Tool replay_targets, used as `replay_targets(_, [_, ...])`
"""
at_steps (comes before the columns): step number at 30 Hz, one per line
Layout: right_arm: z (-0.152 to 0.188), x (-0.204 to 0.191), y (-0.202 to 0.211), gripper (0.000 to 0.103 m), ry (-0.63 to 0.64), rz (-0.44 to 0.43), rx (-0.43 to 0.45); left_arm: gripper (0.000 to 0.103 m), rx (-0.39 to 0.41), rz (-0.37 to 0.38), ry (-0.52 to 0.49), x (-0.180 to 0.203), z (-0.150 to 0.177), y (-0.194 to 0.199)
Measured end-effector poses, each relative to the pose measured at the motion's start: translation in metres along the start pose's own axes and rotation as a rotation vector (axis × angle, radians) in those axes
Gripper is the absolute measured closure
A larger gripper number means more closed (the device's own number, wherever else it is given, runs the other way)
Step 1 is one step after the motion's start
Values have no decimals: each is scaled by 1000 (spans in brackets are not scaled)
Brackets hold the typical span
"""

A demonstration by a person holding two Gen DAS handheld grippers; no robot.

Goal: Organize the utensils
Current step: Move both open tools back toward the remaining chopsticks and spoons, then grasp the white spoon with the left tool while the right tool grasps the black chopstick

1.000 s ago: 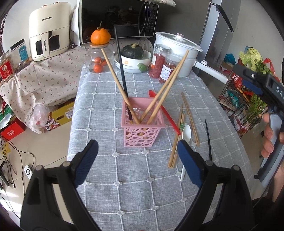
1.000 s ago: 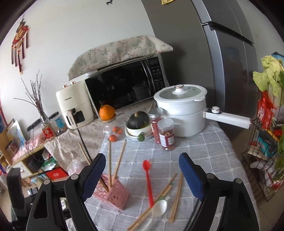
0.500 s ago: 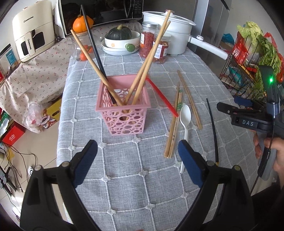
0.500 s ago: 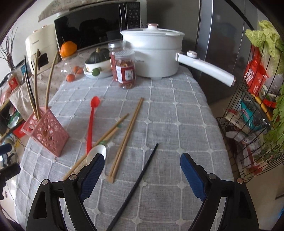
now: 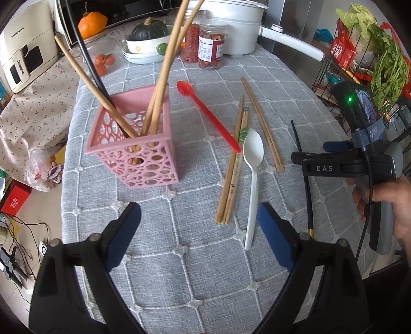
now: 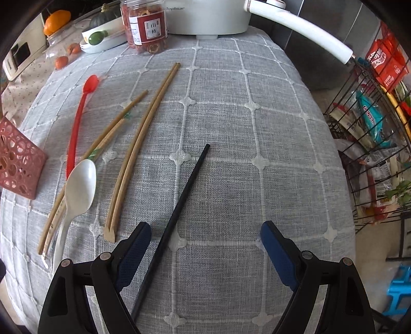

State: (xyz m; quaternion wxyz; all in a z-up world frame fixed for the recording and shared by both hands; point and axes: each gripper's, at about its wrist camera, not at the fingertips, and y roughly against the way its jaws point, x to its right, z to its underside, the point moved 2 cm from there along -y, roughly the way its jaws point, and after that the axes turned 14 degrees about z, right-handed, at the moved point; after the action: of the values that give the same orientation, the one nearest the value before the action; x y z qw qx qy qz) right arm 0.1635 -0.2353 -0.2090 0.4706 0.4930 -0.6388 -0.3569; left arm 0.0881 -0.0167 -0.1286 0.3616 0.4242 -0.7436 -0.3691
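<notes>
A pink perforated basket [image 5: 133,144] holds several wooden chopsticks and one black one, standing on the grey cloth. Beside it lie a red spoon [image 5: 208,115], a white spoon [image 5: 253,164], wooden chopsticks [image 5: 233,169] and a lone black chopstick [image 6: 177,210]. My left gripper [image 5: 199,239] hovers open over bare cloth below the basket, with nothing between its fingers. My right gripper [image 6: 205,251] is open low over the black chopstick, which runs between its pads near the left one without touching. In the left wrist view the right gripper [image 5: 334,159] sits above that black chopstick [image 5: 303,177], held by a hand [image 5: 385,200].
A white pot [image 6: 205,18] with a long handle [image 6: 303,30], two jars [image 5: 210,43], a bowl with a green squash [image 5: 149,38] and an orange [image 5: 92,21] stand at the table's far end. A wire rack of groceries [image 6: 372,133] stands past the right edge.
The right gripper has tipped downward and dropped close to the cloth over the black chopstick. The left gripper has moved closer to the basket and lower. Both stay open.
</notes>
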Motion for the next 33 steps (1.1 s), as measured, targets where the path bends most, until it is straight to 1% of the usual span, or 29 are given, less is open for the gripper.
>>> replay_targets(3, [-3,4,-3,15,-23,-19,-10,11,-12,3,-12,7,-1,-6])
replay_targets(5, [-3,6,-4,19,-24,-19,-12,11,-19,6,-19,11,-2,-10])
replay_targets(6, [-4,7,-3,23,-25,-17,-10,11,-22,9,-22,13,-3,-12])
replay_targets(8, [-5,8,-1,38,-17,-30,0,11,-29,13,-27,18,-5,-17])
replay_targets(10, [-5,8,2,57,-7,-54,1,11,-36,16,-34,23,-6,-23])
replay_targets(11, [-5,8,3,62,-1,-64,2,11,-39,17,-38,26,-7,-25])
replay_targets(12, [-5,7,4,77,7,-72,1,11,-42,17,-42,29,-8,-29])
replay_targets(13, [-5,7,4,87,16,-74,-1,11,-44,17,-46,32,-10,-32])
replay_targets(17, [-6,8,8,90,24,-113,-12,12,-46,27,-56,42,-16,-44])
replay_targets(18, [-6,10,8,91,14,-130,-18,16,-44,32,-56,44,-19,-46])
replay_targets(19, [-6,14,9,92,1,-147,-22,24,-44,38,-54,45,-22,-50])
replay_targets(20, [-7,17,10,92,-11,-163,-23,28,-44,46,-50,46,-25,-54])
replay_targets(21, [-8,21,11,93,-20,-175,-21,36,-46,54,-41,47,-28,-58])
replay_targets(22, [-10,24,12,94,-26,-184,-17,42,-49,61,-30,47,-31,-63])
replay_targets(23, [-10,26,14,95,-32,-194,-13,44,-53,68,-17,47,-33,-68])
replay_targets(25, [-11,29,19,95,-44,-211,-6,54,-63,75,7,46,-36,-77])
replay_targets(26, [-13,30,21,95,-49,-218,-4,56,-71,75,20,45,-37,-82])
replay_targets(28, [-13,32,21,95,-55,-225,-1,68,-88,75,50,43,-36,-89])
replay_targets(30, [-13,33,22,95,-57,-226,1,75,-100,70,70,41,-35,-93])
replay_targets(32, [-11,32,22,95,-61,-224,-4,81,-93,64,71,42,-36,-94])
replay_targets(33, [-10,32,21,95,-64,-223,-11,88,-100,73,79,42,-36,-95])
